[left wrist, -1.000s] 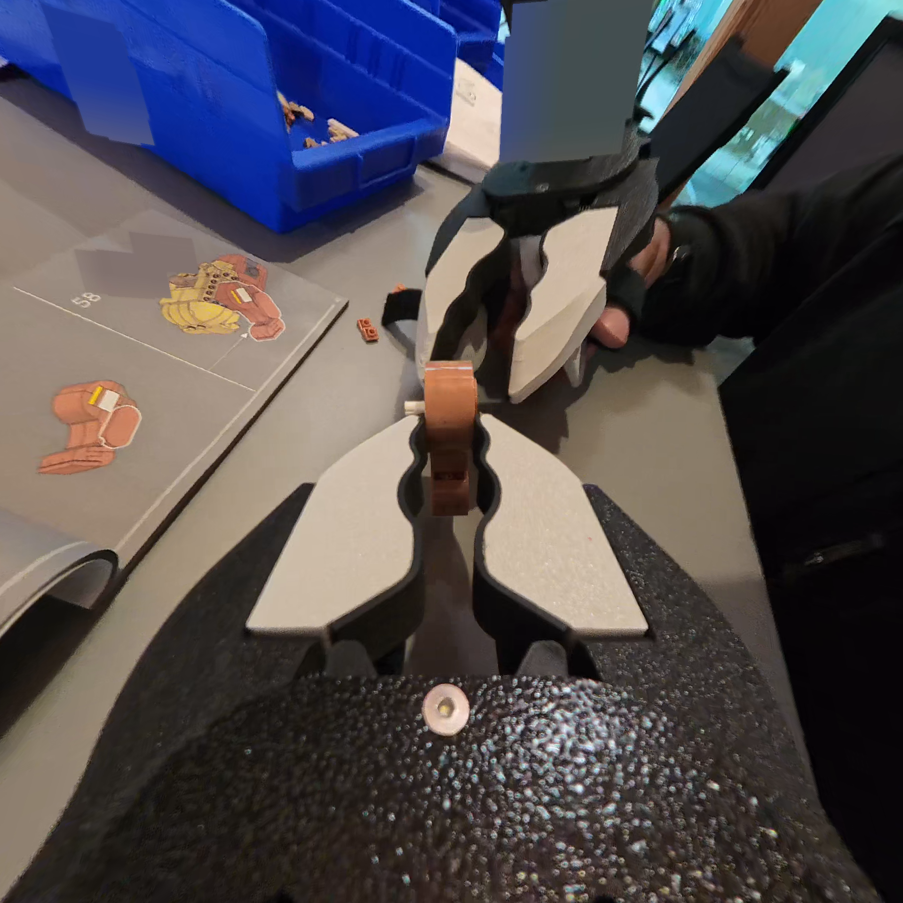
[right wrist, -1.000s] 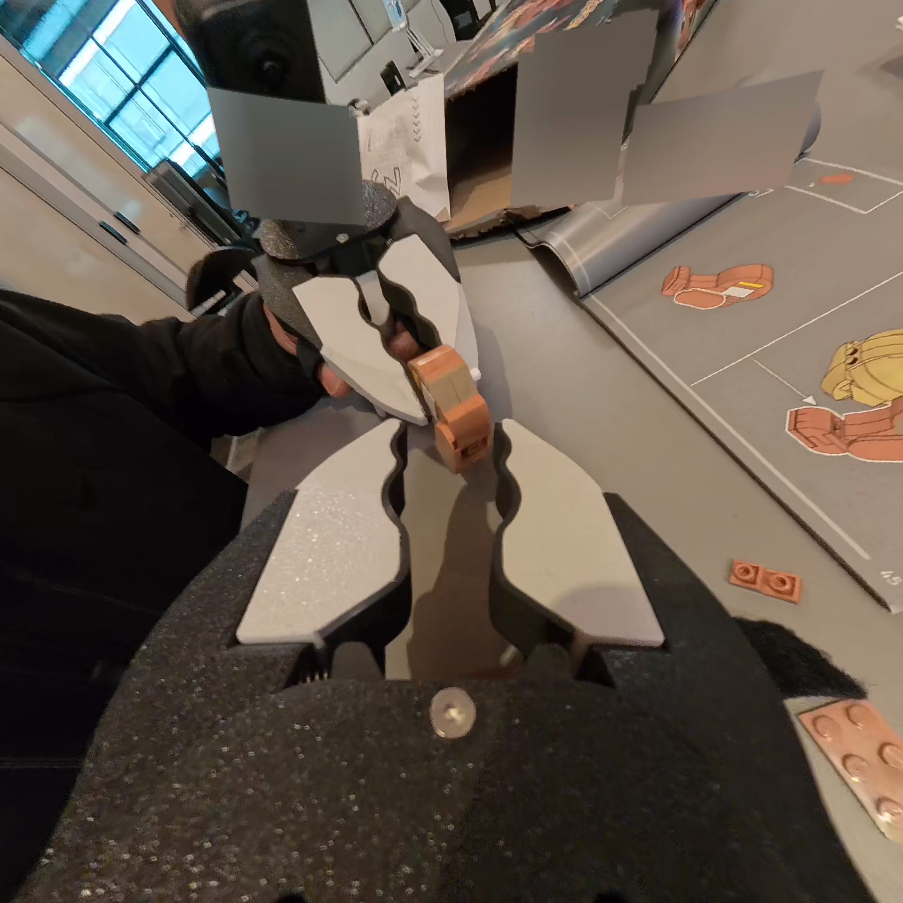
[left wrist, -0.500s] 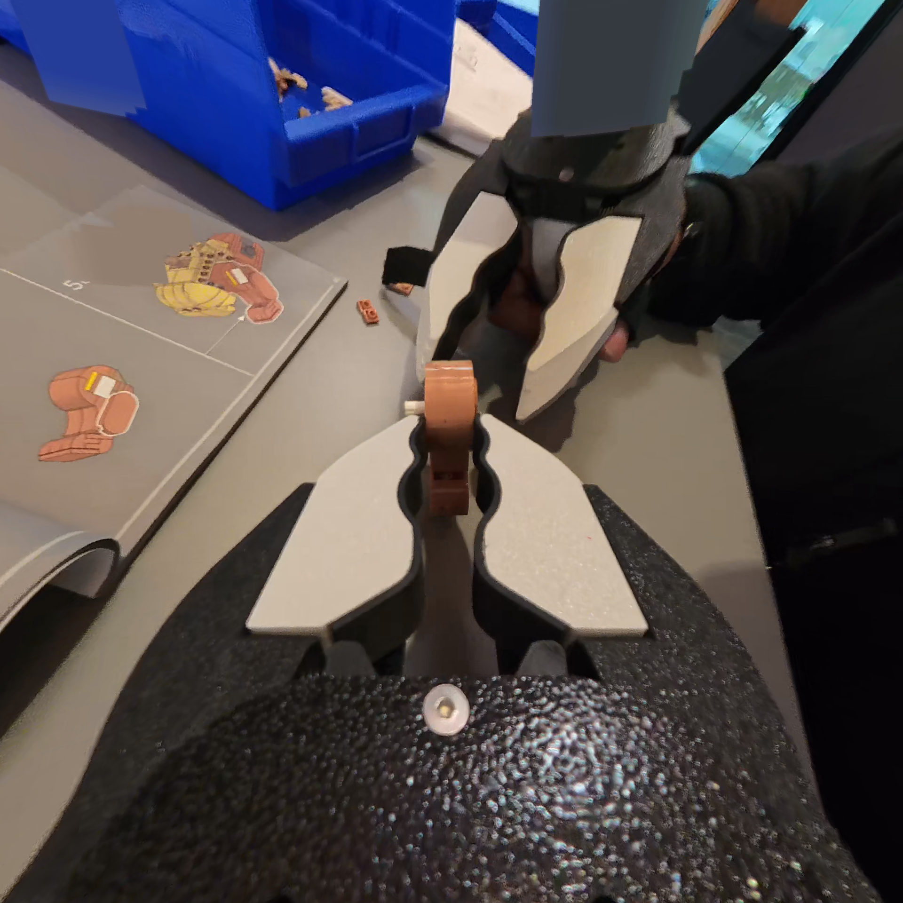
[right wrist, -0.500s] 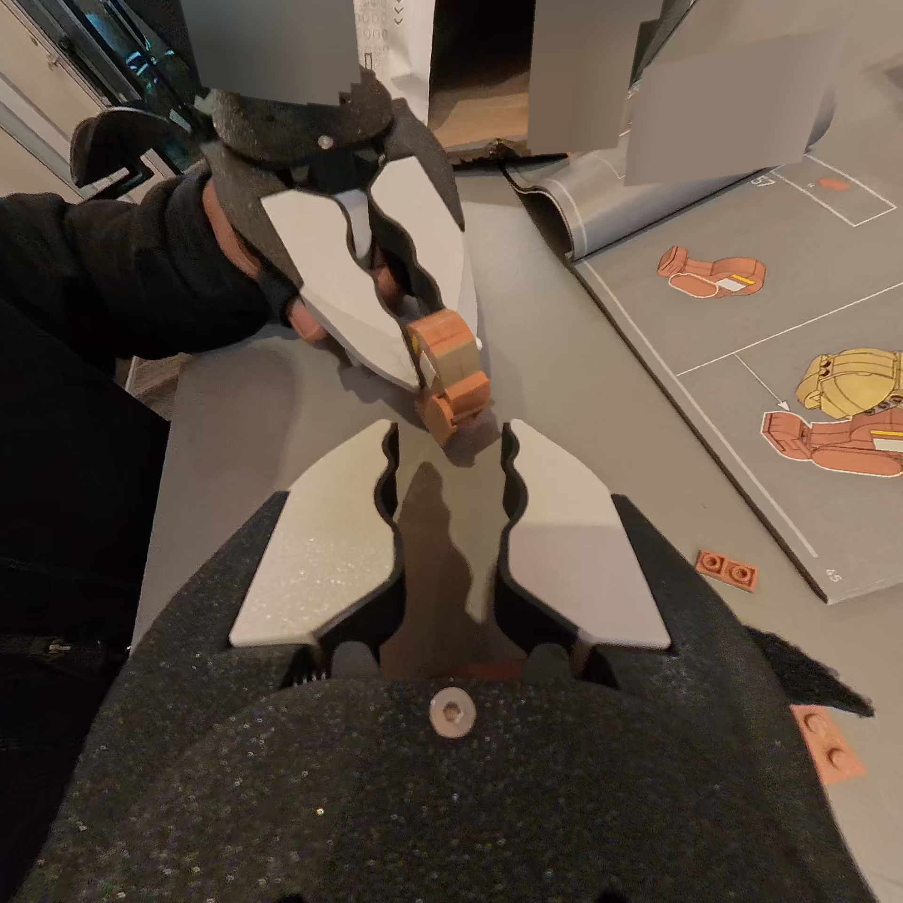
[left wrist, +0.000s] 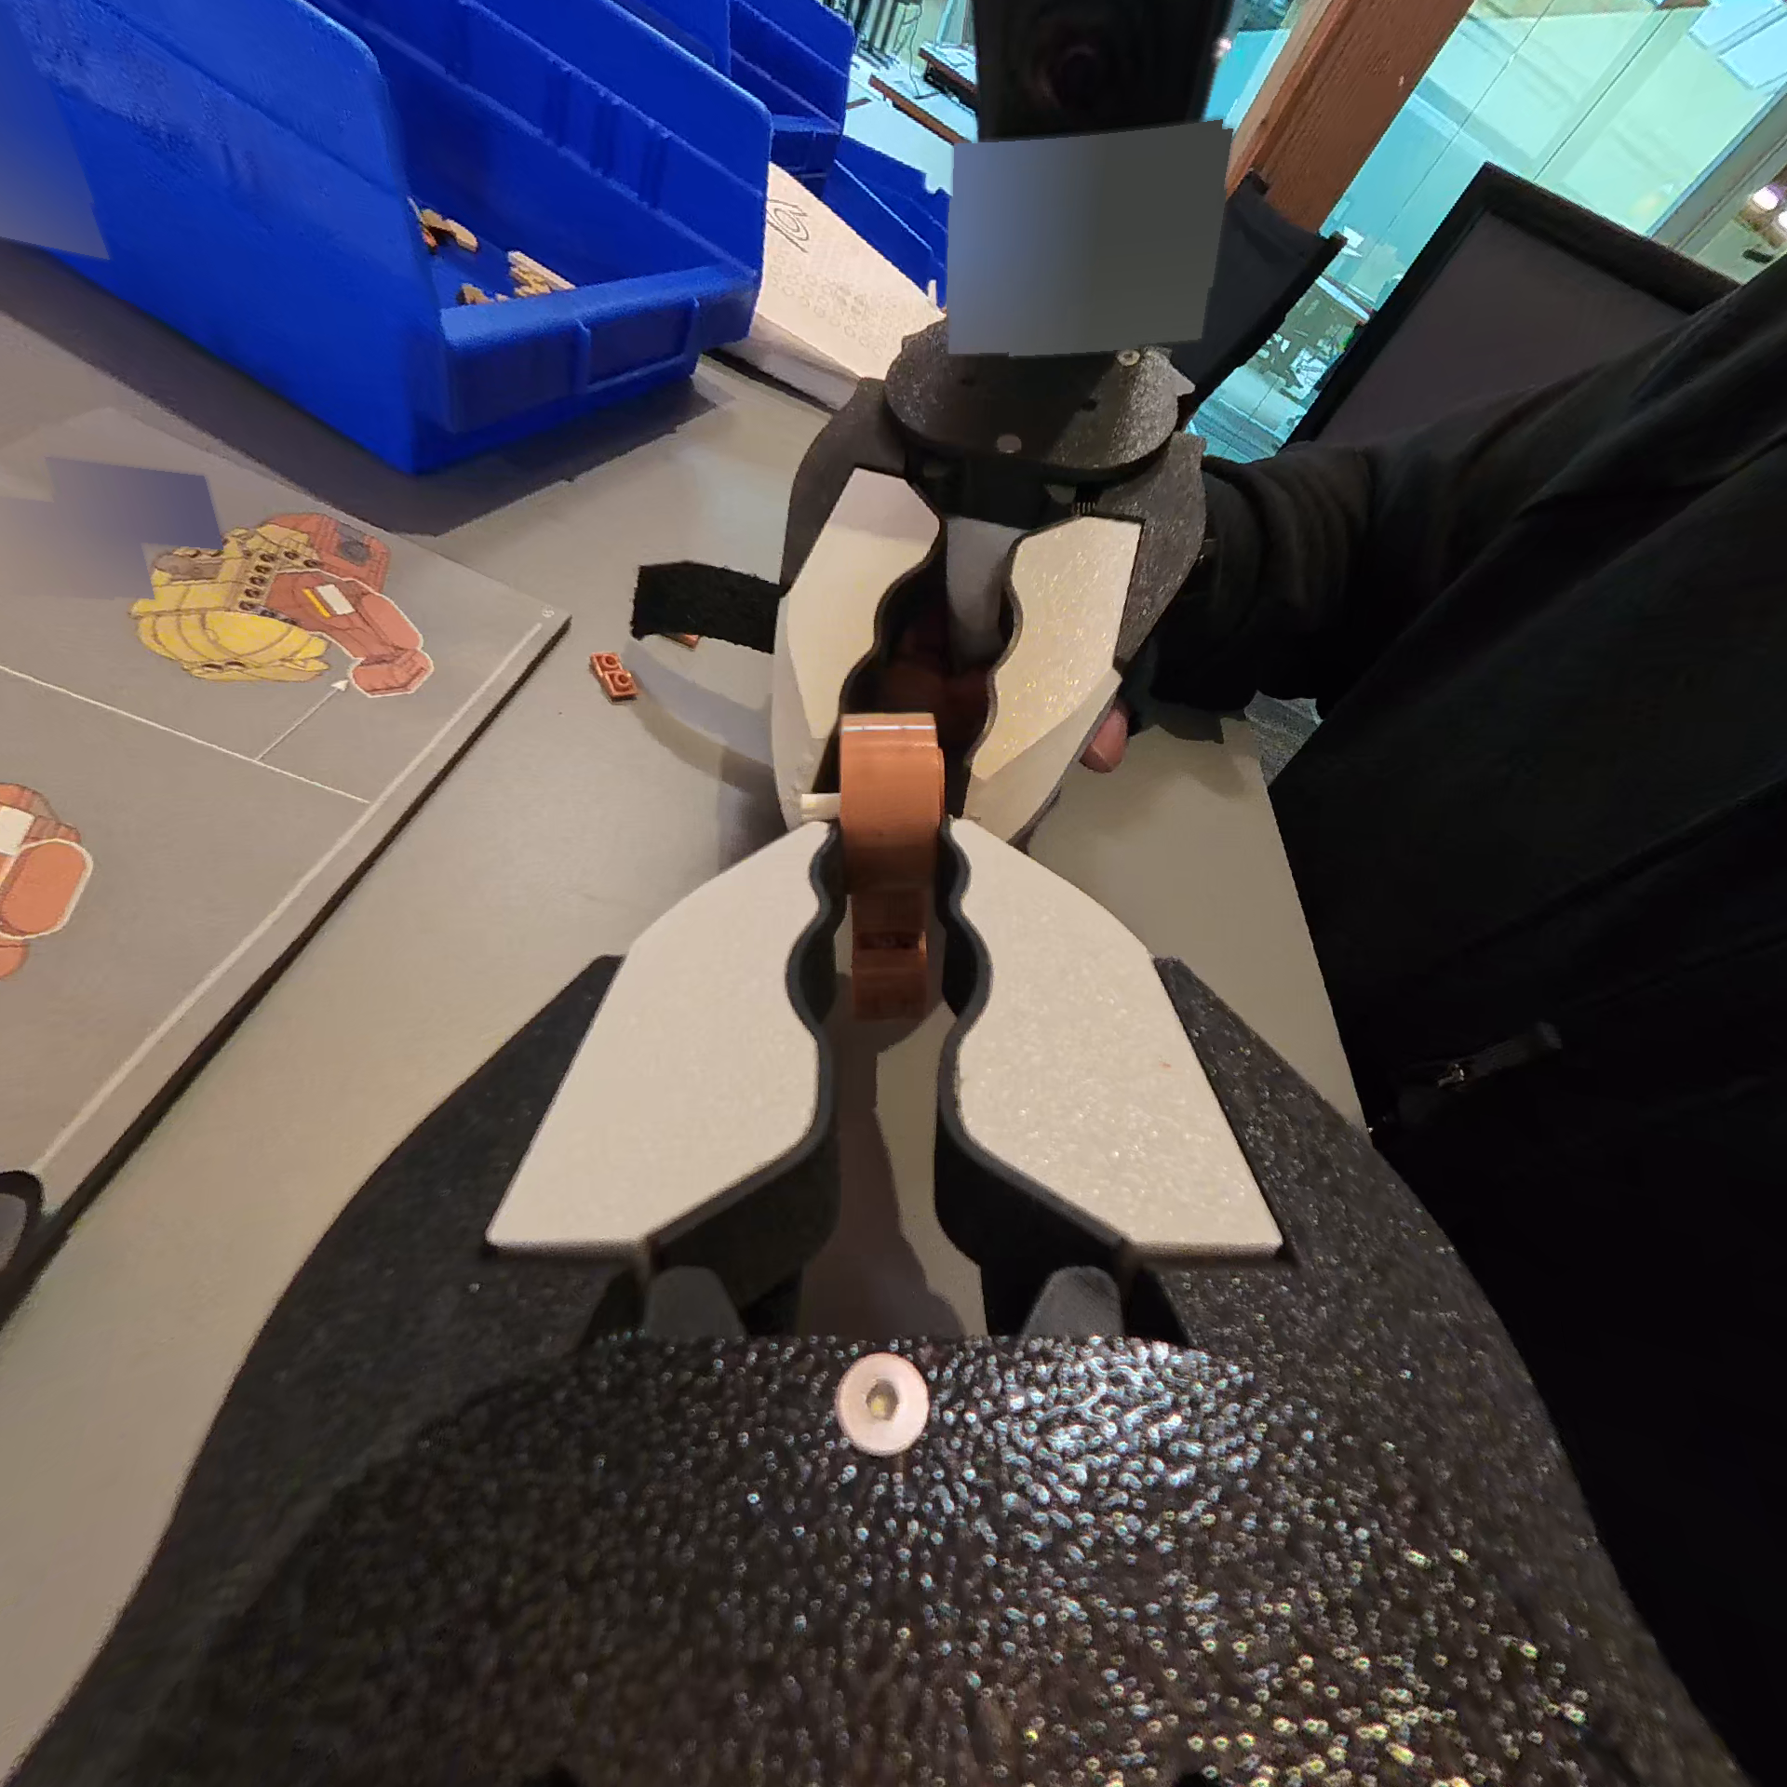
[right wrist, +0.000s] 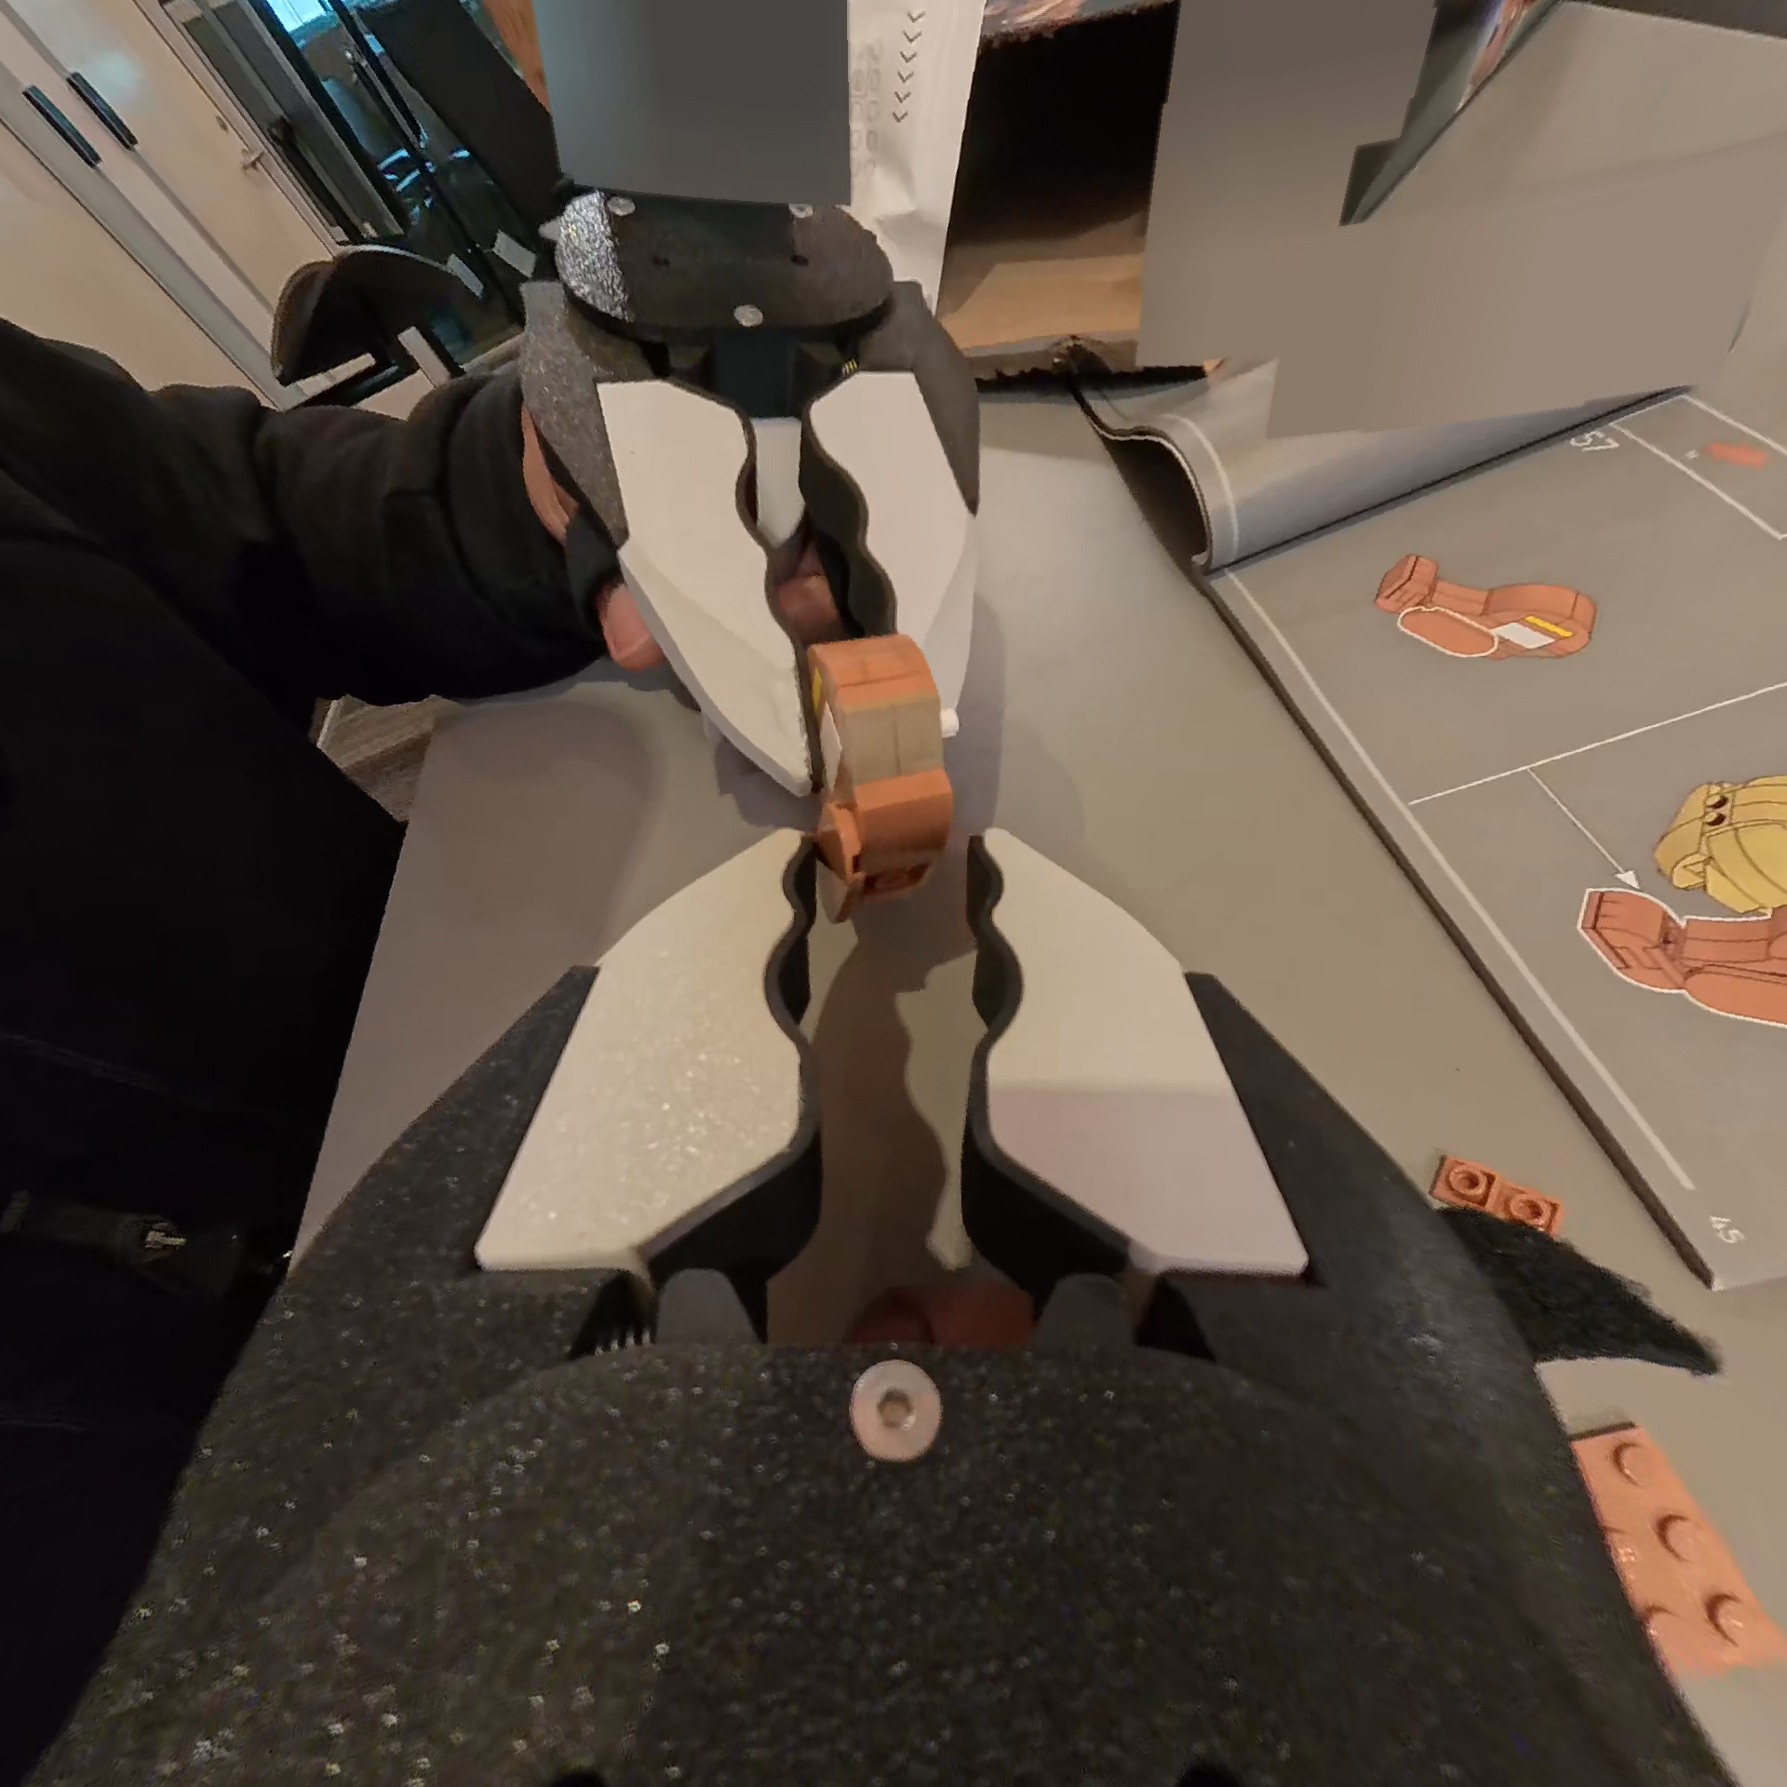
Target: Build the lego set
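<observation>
My left gripper (left wrist: 890,843) is shut on a reddish-brown brick assembly (left wrist: 890,822) with a rounded top and a small white pin (left wrist: 817,801) on its left side, held above the grey table (left wrist: 483,919). In the right wrist view the same assembly (right wrist: 885,754) hangs from the left gripper's fingers (right wrist: 696,600). My right gripper (right wrist: 885,856) faces it, open, with its tips on either side of the assembly's lower end. The left pad is close to the piece, and a gap shows at the right pad. The right gripper's fingers (left wrist: 1054,658) show behind the assembly in the left wrist view.
An open instruction booklet (right wrist: 1547,774) lies on the table, also in the left wrist view (left wrist: 193,822). Blue bins (left wrist: 435,242) with small parts stand behind it. A small brown plate (right wrist: 1499,1194) and a larger one (right wrist: 1673,1567) lie loose. A cardboard box (right wrist: 1044,271) stands at the back. The tips of both grippers are at nearly the same place. My right gripper's tips are some 10 centimeters from the small brown plate (right wrist: 1499,1194). The left camera catches it too, in the left wrist view (left wrist: 617,669).
The right gripper drew back and opened wider, then came in again and narrowed around the assembly's lower end. The left gripper's hold on the assembly has not changed.
</observation>
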